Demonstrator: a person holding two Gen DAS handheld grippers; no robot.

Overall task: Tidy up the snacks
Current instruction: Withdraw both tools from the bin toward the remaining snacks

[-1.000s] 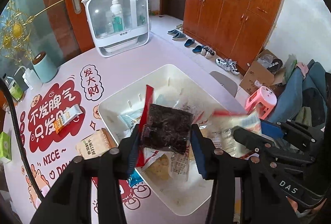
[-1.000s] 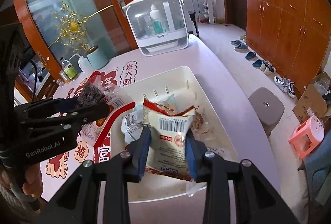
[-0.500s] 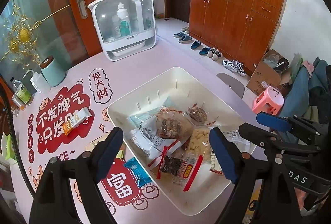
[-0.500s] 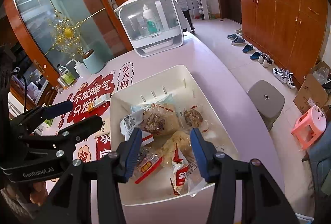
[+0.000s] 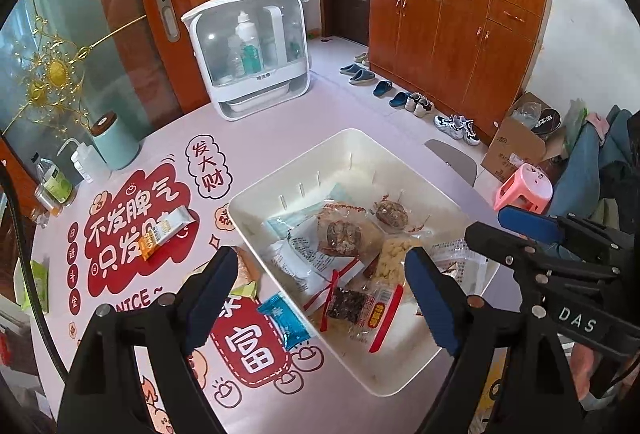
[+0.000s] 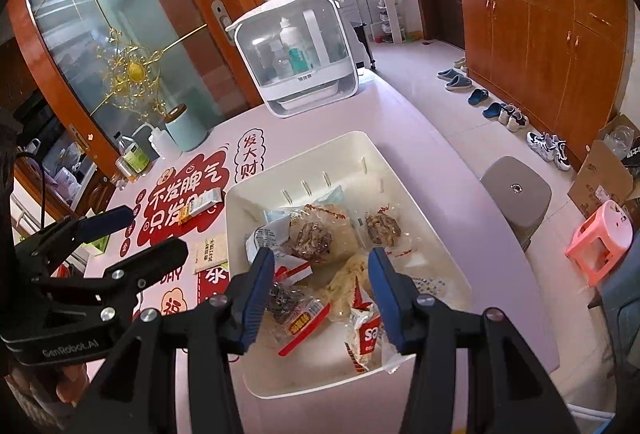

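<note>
A white bin on the pink table mat holds several snack packets. Among them are a dark packet with a red edge and a red and white packet. My left gripper hangs open and empty above the bin's near left corner. My right gripper is open over the bin's near half, with nothing between its pads. Outside the bin, on the mat, lie an orange and white bar, a blue packet and a green packet. A beige packet lies left of the bin.
At the back of the table stands a white cosmetics case. A teal canister and small bottles stand at the far left. Beyond the table's right edge are a grey stool and a pink stool on the floor.
Both grippers opened and let go of their packets. The dark packet and the white packet now lie in the bin. Both grippers have drawn back a little.
</note>
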